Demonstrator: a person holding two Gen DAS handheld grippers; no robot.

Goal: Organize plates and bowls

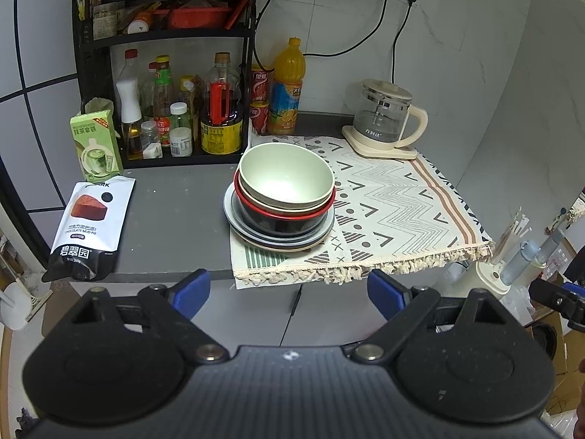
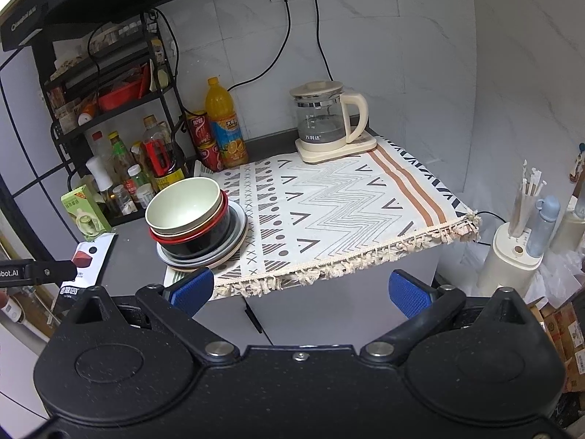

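Bowls (image 1: 285, 179) sit nested on the plates (image 1: 279, 236) ahead of the left tongs (image 1: 289, 294), on the desk (image 1: 175, 219) (one neat pile saves room, I think). Both left and right tongs (image 2: 301, 291) are wide open, holding nothing, short of the pile.

tilted bowls (image 1: 287, 183) stacked on plates (image 1: 321, 232)

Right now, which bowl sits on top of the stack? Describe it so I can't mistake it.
Find the patterned cloth on the grey counter; the stack of dishes sits at its left edge, in front of the bottle rack. The top bowl is pale green, tilted, nested in a beige bowl above the red-rimmed black one.
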